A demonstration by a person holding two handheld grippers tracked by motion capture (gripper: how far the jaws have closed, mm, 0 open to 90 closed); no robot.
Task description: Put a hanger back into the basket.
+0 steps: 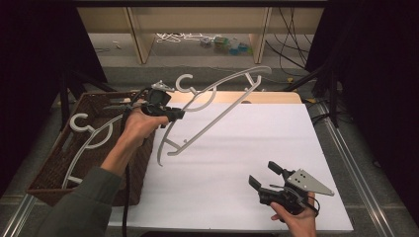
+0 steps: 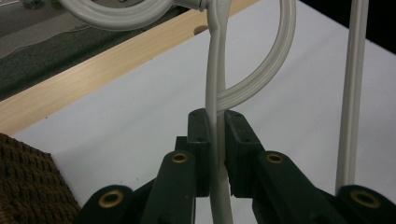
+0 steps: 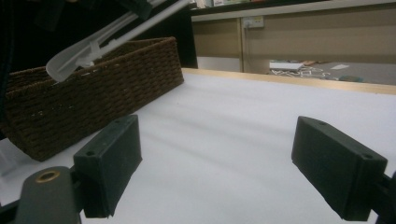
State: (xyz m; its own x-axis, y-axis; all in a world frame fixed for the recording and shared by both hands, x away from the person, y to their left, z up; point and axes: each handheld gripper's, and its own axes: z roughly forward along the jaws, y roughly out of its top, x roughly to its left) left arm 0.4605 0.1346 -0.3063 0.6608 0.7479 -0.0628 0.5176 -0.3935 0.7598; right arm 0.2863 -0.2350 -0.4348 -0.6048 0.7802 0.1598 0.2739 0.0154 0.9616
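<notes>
A white plastic hanger [image 1: 217,106] hangs in the air over the white table [image 1: 276,143], tilted, its hook [image 1: 186,84] toward the far left. My left gripper [image 1: 179,114] is shut on the hanger's thin rim near the neck; in the left gripper view the white hanger [image 2: 218,140] runs up between the two pressed pads [image 2: 198,140]. A second white hanger [image 1: 91,138] lies in the brown wicker basket [image 1: 44,185] at the left. My right gripper [image 1: 264,175] stands open low over the table's near right, its pads [image 3: 112,163] wide apart with nothing between them.
The basket [image 3: 93,98] stands along the table's left edge, below the raised hanger's end [image 3: 79,58]. A wooden strip [image 1: 276,97] borders the far side of the table. Shelving and cables lie on the floor beyond.
</notes>
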